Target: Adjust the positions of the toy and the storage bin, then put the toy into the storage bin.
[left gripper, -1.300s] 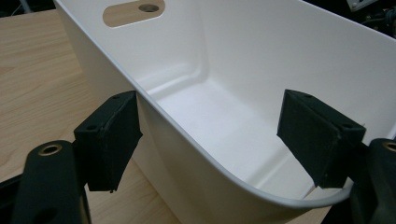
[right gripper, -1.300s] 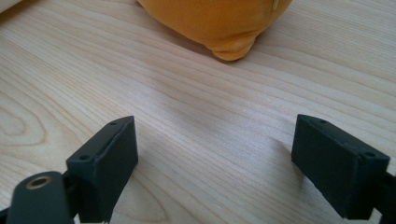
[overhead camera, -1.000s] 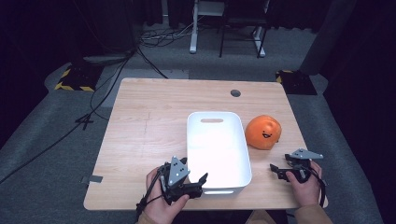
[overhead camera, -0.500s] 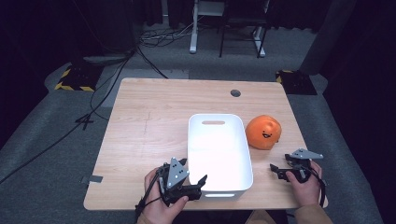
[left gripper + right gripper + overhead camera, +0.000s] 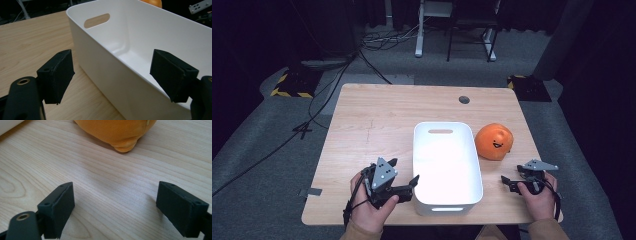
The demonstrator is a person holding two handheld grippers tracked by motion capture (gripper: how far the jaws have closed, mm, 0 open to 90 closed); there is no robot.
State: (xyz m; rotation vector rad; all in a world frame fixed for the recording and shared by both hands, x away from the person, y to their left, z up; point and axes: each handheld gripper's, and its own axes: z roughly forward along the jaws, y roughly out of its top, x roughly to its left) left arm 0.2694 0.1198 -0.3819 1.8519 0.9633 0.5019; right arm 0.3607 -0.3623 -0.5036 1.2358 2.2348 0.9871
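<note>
With my left gripper [image 5: 404, 179] straddling the near long wall of the white bin [image 5: 447, 202] on the table, jaws apart and unclamped like my right gripper's [image 5: 510, 180], closing off-centre could shove it into the orange plush [image 5: 494, 141].

One white tub [image 5: 447, 165] and one orange soft toy [image 5: 494, 141] were counted on one wooden table [image 5: 377, 115]. Two grippers were seen, a left gripper [image 5: 404, 172] and a right gripper [image 5: 508, 181], each held in one hand. One round grey cap [image 5: 464, 99] was noted in the tabletop.
</note>
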